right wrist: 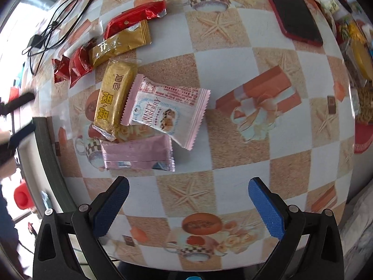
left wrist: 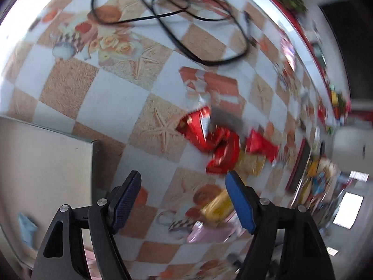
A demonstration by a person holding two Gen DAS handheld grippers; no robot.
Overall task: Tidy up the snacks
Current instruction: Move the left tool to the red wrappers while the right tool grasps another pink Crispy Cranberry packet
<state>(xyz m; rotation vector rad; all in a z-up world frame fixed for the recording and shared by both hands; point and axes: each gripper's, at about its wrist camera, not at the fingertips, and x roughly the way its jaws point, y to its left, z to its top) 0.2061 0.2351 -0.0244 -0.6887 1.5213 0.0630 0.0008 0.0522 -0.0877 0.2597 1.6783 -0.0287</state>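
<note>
Snacks (right wrist: 130, 86) heaped on my checkered table (right wrist: 233, 35), black cables (left wrist: 167, 16) and phone (right wrist: 293, 11) nearby, my left gripper (left wrist: 184, 186) and right gripper (right wrist: 188, 192) both spread, empty.

We see bright daylight in both views, blown out around ten o'clock. The left wrist view smears with motion blur, worst toward three o'clock; the right stays sharp centrally. Fisheye bending curves the table (right wrist: 233, 168) edges.

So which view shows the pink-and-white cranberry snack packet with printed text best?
The right wrist view: the pink-and-white cranberry snack packet lies sharp and in full, its print readable, overlapping a gold wrapped bar. The left wrist view is motion-blurred; only a pale pink smear shows near the gripper's blue fingers, not clearly the same packet.
</note>
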